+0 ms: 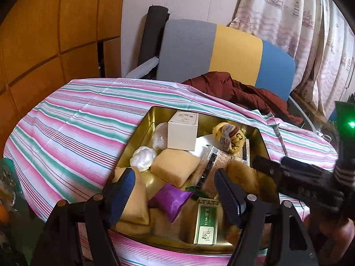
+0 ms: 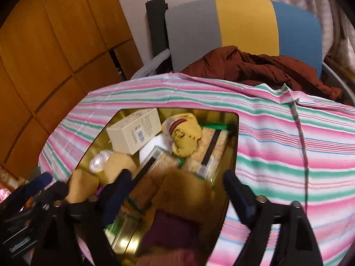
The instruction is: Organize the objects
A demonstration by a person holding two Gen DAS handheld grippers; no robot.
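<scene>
Two handheld grippers hover over a gold tin (image 1: 142, 130) packed with small goods on a counter (image 1: 66, 119) draped in a pink, green and white striped cloth, as a person sorts household odds and ends. The left gripper (image 1: 175, 190) hangs above the tin's near end with its jaws spread wide and nothing between the pads; below the gap lie a purple sachet (image 1: 170, 201) and a green-labelled tea box (image 1: 205, 223). The right gripper (image 2: 177, 190), reaching in from the tin's right side, also stands with jaws apart and empty, poised above tan paper packets (image 2: 184, 188) that are blurred in its own view. Deeper in the tin sit a cream carton (image 1: 182, 133), a yellow knitted item in a clear bag (image 1: 230, 139), a white wad of plastic wrap (image 1: 144, 158) and a tan soap-like block (image 1: 175, 166), all jumbled and overlapping. The work appears to be tidying the contents, and doing it well likely means choosing one loose top piece, such as the sachet, closing on it squarely, and lifting straight up so neighbours do not shift. With both tools crowding the same corner, keeping them apart seems wise. A red-brown garment (image 1: 233, 88) lies on the chair (image 1: 235, 51) behind.
</scene>
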